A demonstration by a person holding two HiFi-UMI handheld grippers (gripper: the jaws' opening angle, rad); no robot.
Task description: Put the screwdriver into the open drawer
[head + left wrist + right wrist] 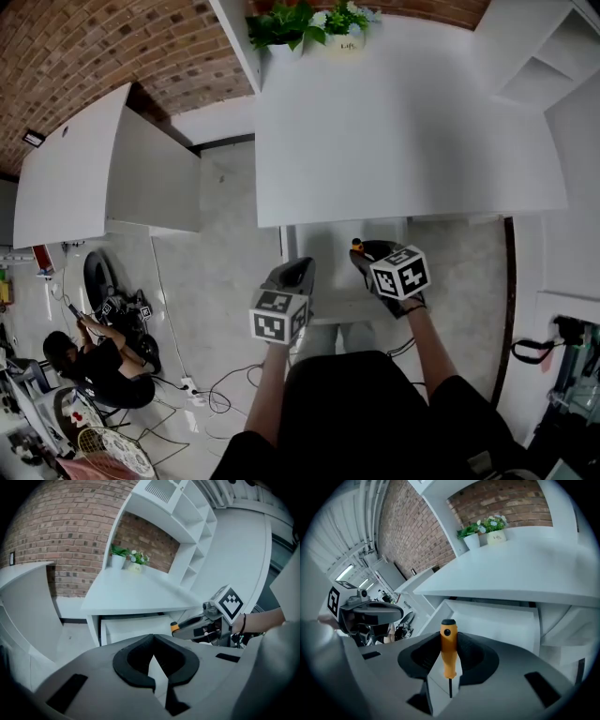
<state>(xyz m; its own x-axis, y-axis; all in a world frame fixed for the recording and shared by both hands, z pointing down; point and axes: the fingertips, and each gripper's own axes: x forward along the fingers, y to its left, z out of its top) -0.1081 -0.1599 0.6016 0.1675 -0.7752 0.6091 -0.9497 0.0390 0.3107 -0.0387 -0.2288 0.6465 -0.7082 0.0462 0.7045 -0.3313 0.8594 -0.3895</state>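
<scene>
Right claw (449, 637): clenched on the screwdriver (449, 656). The pads press both sides of the orange handle. The black-capped end of the handle points forward, away from me, and the thin dark shaft runs back between the jaws towards the camera.

Left claw (153, 637): its tips meet, with nothing between them. It is empty.

Position, head view: both claws are held out in front of me, below the front edge of the white worktop (403, 122). The left claw (302, 272) is on the left and the right claw (367, 255) just beside it on the right. The two are near each other but apart.

Drawer (328, 253): pulled out from under the worktop. Its white inside is visible in the right gripper view (497, 620) and shows nothing lying in it.

Task item: the screwdriver (356, 247) is in my right claw, its handle end over the drawer area in the head view. It is not resting in the drawer. From the left gripper view the orange tip (174, 627) projects from the right claw in front of the drawer (136, 627).

Surroundings: potted plants (309, 23) stand at the back of the worktop against a brick wall (112, 47). A person (89, 361) sits on the floor, far left.
</scene>
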